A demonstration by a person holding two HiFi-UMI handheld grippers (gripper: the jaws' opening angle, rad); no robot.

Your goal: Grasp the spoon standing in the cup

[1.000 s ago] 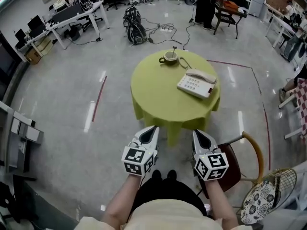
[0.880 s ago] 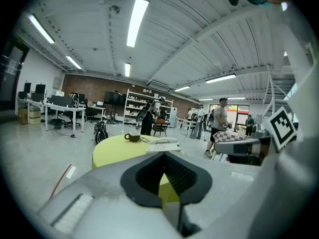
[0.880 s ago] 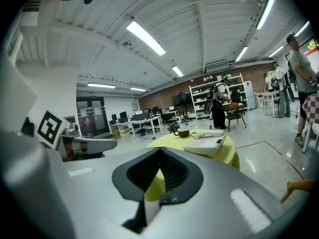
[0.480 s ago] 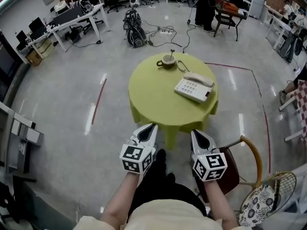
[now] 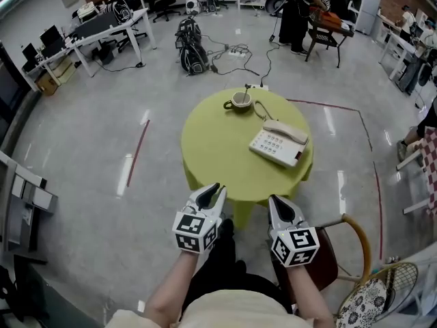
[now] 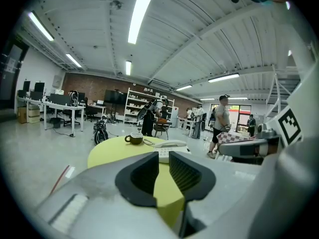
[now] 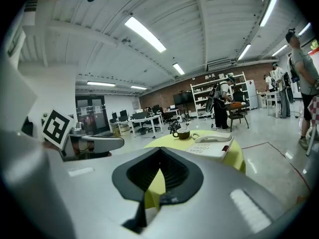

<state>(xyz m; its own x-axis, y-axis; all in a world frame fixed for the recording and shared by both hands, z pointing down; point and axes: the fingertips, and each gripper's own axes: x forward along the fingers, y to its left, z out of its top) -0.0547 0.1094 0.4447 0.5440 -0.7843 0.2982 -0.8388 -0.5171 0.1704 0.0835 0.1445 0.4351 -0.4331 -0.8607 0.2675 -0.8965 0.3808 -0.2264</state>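
Observation:
A dark green cup [image 5: 240, 101] stands on the far side of a round table with a yellow-green cloth [image 5: 222, 159]. A thin spoon [image 5: 247, 89] stands upright in it. The cup [image 6: 133, 139] is small and distant in the left gripper view, and the cup [image 7: 181, 133] is likewise far off in the right gripper view. My left gripper [image 5: 210, 192] hovers at the table's near edge; the left gripper [image 6: 164, 156] has just been opening its jaws, with nothing between them. Beside it, my right gripper [image 5: 277, 203] is shut and empty, the right gripper [image 7: 160, 151] tips meeting.
A cream desk phone [image 5: 278, 143] lies on the table's right half, its cord curling toward the cup. A wooden chair [image 5: 338, 248] stands near right. Golf bags [image 5: 191, 38], desks [image 5: 95, 24] and standing people [image 5: 295, 9] fill the far floor.
Both grippers have moved forward to the table's near edge, and the table now sits lower and closer in view. The left jaws have parted slightly.

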